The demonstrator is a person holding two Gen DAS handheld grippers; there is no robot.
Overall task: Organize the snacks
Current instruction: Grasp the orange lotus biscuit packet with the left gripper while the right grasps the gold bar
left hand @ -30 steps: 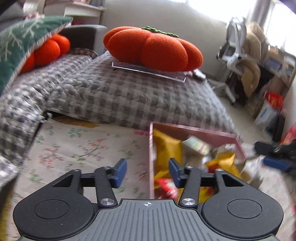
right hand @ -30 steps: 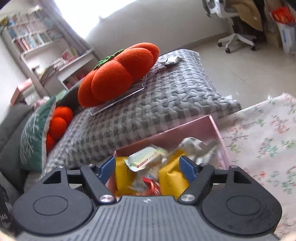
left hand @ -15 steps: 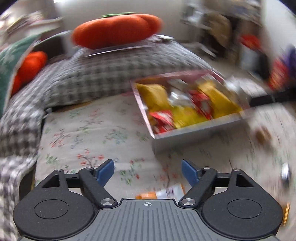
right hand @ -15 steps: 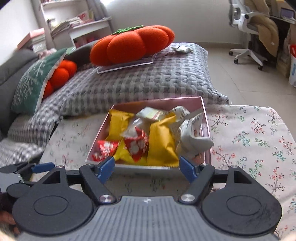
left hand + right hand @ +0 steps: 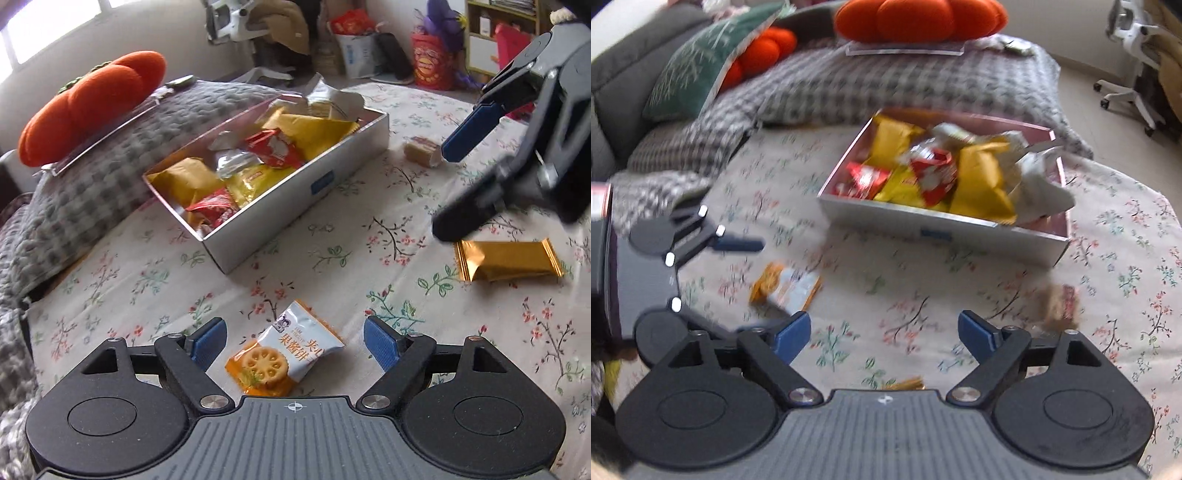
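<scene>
A floral tablecloth (image 5: 332,258) is seen spread under both grippers. Ahead of them, w/ the far side against a grey checked cushion (image 5: 92,177), a shallow silver box (image 5: 280,206) is set, packed w/ yellow, red & silver snack bags. An orange pumpkin pillow (image 5: 92,107) is propped on the cushion behind the box.

The left gripper (image 5: 295,341) is held low over the cloth, jaws spread wide, nothing gripped; a biscuit packet (image 5: 282,354), orange & white, is framed between the fingertips, apparently flat on the cloth, no contact visible. The right gripper (image 5: 884,332) is likewise opened wide & empty. A gold foil packet (image 5: 508,260) is seen just below it in the left wrist view; only an edge is caught in the right wrist view. Fwd & right of it, a small brown wrapped snack (image 5: 421,151) is left on the cloth near the box's corner.
</scene>
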